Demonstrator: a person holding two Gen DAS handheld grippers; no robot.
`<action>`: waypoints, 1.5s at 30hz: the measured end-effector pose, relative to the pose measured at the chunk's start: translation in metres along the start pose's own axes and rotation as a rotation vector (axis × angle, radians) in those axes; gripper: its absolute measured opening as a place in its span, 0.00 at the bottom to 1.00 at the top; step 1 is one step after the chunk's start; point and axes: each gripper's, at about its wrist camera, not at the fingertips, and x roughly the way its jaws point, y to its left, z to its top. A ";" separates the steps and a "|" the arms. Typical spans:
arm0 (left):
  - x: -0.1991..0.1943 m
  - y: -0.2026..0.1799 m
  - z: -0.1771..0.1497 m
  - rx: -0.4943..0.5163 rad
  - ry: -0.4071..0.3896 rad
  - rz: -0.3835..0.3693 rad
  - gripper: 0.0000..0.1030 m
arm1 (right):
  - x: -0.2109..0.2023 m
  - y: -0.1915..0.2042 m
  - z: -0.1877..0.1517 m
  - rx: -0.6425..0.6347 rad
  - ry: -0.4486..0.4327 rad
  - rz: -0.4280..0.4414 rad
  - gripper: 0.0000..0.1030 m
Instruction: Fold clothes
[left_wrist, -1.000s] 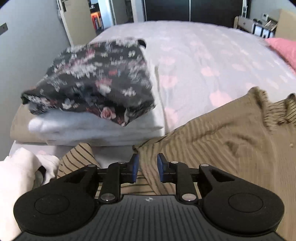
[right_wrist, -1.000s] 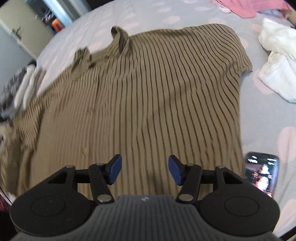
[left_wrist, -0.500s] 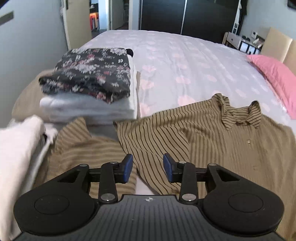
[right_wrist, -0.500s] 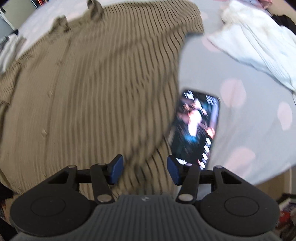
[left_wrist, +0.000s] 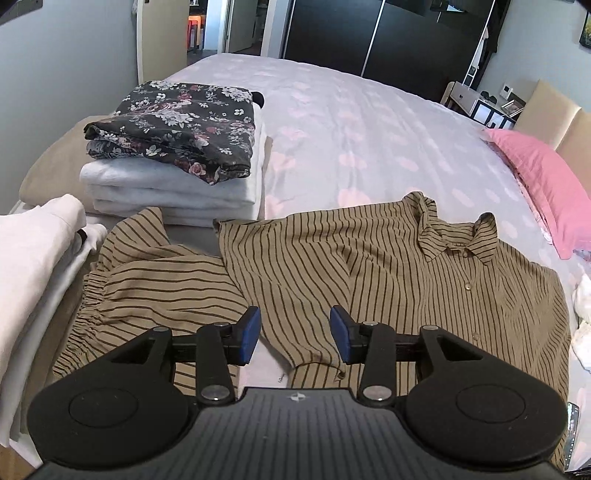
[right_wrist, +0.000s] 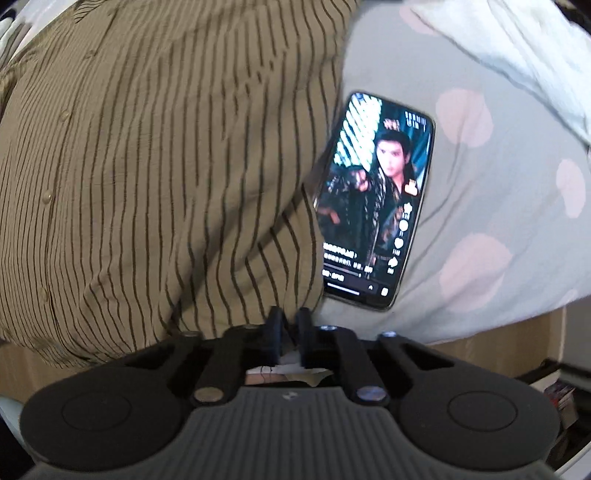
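From the left wrist we see our left gripper (left_wrist: 294, 334) held apart above the striped shirt (left_wrist: 388, 277), which lies flat on the bed (left_wrist: 351, 122), near a folded stack (left_wrist: 177, 162). From the right wrist, our right gripper (right_wrist: 290, 334) is clamped on the striped shirt's (right_wrist: 166, 147) hem corner, just beside a phone (right_wrist: 373, 199).

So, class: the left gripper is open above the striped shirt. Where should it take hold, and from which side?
Probably the striped shirt hem corner near the left gripper, approached from the bed's near edge: that edge curls up, giving the fingers a loose lip.
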 end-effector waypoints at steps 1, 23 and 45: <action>0.000 -0.001 0.000 0.002 0.000 -0.001 0.38 | -0.005 0.001 0.001 -0.010 -0.005 -0.006 0.04; 0.004 0.003 -0.025 0.050 0.097 -0.018 0.44 | -0.015 0.006 -0.013 -0.135 0.078 -0.166 0.29; -0.007 0.002 -0.164 0.203 0.397 -0.042 0.44 | -0.020 0.119 -0.017 -0.372 -0.224 0.037 0.51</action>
